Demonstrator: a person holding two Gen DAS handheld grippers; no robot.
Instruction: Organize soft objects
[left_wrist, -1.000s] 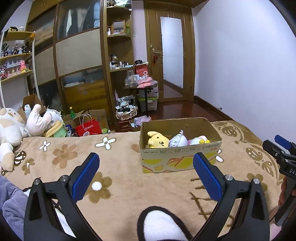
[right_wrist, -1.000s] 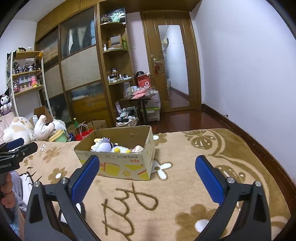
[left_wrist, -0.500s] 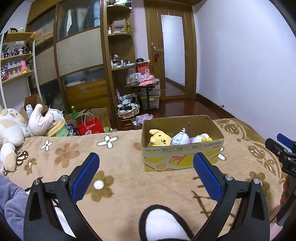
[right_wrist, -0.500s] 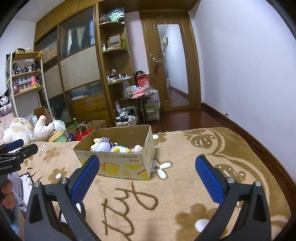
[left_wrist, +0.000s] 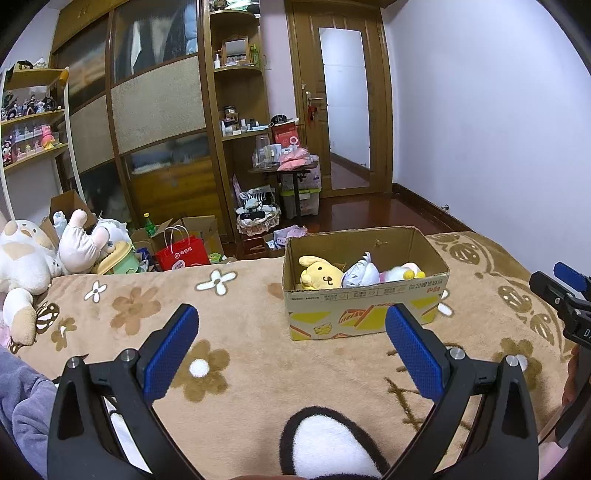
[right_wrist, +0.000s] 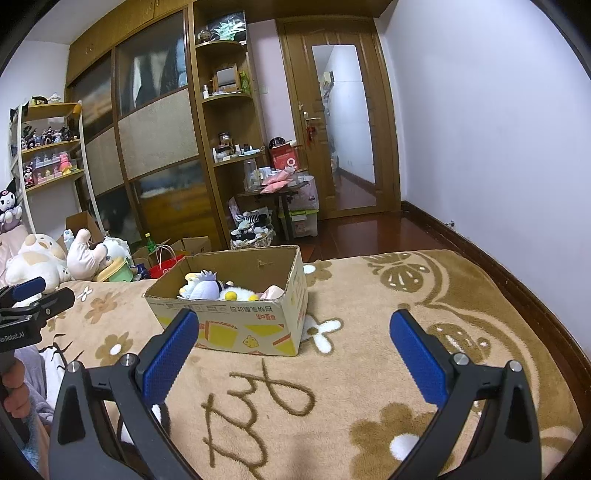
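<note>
Both views have crept a touch closer to the box since a second ago, and little else has changed. Left tongs (left_wrist: 291, 336) hang spread wide, blue pads (left_wrist: 168, 360) well apart and gripping nothing, low over the brown flowered blanket (left_wrist: 240, 332) on the bed. Right tongs (right_wrist: 293, 338) match them: released, empty, hovering over the blanket's looping pattern.

Ahead sits the cardboard box (left_wrist: 365, 314), open-topped, resting on the blanket. Inside it, a yellow plush (left_wrist: 320, 275) lies at the left end, a pale blue-grey plush (left_wrist: 360, 273) in the middle, and a pink-and-white one (left_wrist: 404, 272) to the right, all packed side by side. From the right wrist the same box (right_wrist: 255, 325) shows at an angle, the toys bunched toward its near wall.

Right under the left tongs, a black-and-white plush (left_wrist: 328, 446) lies at the bottom edge, just outside the box and well apart from it. Off to the far left, big plush toys (left_wrist: 26, 262) are heaped at the blanket's end. A red bag (left_wrist: 181, 253) stands on the floor beyond.
</note>
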